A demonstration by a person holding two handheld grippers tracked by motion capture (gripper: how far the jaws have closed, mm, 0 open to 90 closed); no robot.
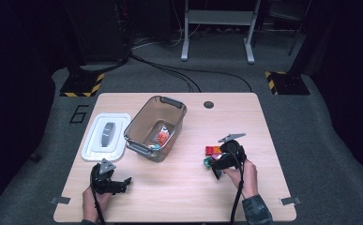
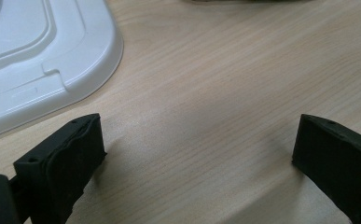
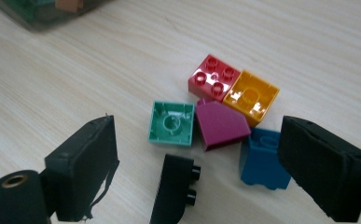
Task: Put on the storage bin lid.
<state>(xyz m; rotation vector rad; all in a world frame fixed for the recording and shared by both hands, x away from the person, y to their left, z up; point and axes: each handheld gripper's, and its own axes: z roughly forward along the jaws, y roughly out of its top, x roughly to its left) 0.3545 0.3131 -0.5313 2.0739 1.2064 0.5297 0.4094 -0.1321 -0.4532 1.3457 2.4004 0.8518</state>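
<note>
While the person's two hands rest at the near edge of the wooden table [image 1: 179, 187], the high view shows the left gripper [image 1: 123, 183] low on the near left, its jaws apart with nothing between them, and the right gripper [image 1: 216, 161] on the right side, tipped down over a small cluster of toy bricks [image 1: 212, 152]. A clear plastic bin [image 1: 156, 127] with a few bricks inside stands near the table's middle, and its white lid [image 1: 106, 137] lies flat just to the left of it. In the left gripper view, the two black jaws stand wide over bare wood, with a corner of the white lid [image 2: 43, 56] ahead and to the left, apart from them. In the right gripper view, the jaws are spread wide and hold nothing; ahead of them lie a red brick [image 3: 214, 77] touching an orange brick [image 3: 252, 97], a green brick [image 3: 172, 122] lying studs down, a magenta sloped brick [image 3: 220, 125] just beside it, a blue brick [image 3: 262, 158] close to the right jaw, and a black brick [image 3: 176, 186] lying on its side between the jaws.
</note>
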